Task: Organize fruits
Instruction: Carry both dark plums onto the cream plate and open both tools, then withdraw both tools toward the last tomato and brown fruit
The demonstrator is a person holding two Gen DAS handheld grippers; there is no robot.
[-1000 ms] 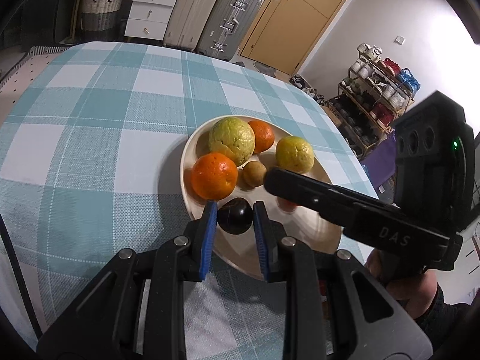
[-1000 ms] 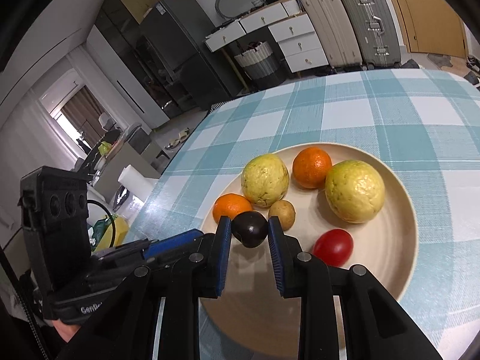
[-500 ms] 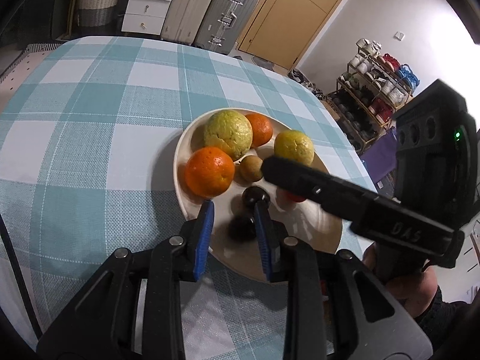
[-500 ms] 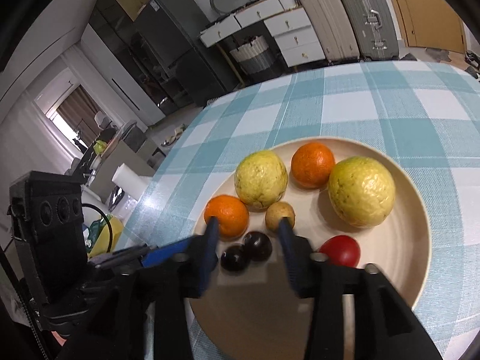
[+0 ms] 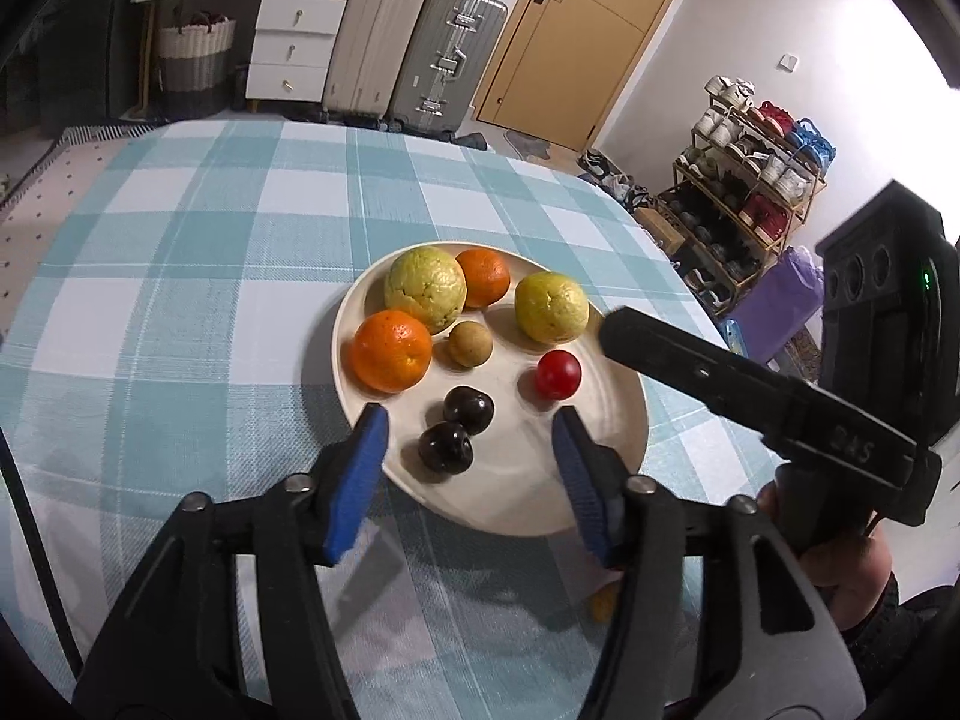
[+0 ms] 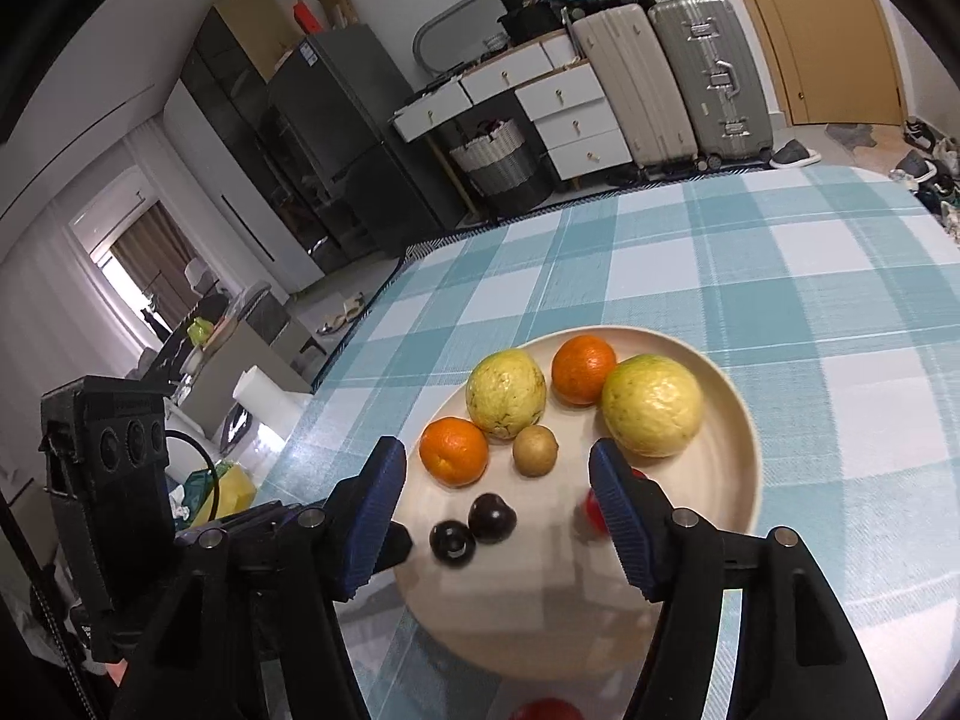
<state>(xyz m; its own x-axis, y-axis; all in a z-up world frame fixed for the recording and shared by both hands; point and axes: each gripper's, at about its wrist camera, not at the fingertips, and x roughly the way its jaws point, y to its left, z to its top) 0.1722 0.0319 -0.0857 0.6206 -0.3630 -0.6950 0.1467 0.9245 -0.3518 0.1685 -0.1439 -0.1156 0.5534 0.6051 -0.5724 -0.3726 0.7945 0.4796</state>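
Both spread wide, gripping nothing: left hand-held gripper [image 5: 468, 426], right hand-held gripper [image 6: 498, 468]. At frame centre, on plate [image 5: 606, 480] atop checked counter [image 5: 198, 276]: two dark plums [image 5: 456, 429] touching, beside oranges, guavas.

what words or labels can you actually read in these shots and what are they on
"DAS": on the side of the right tool, seen upside down in the left wrist view.
Blue sticker on the fridge: too small to read.
Nothing else legible.
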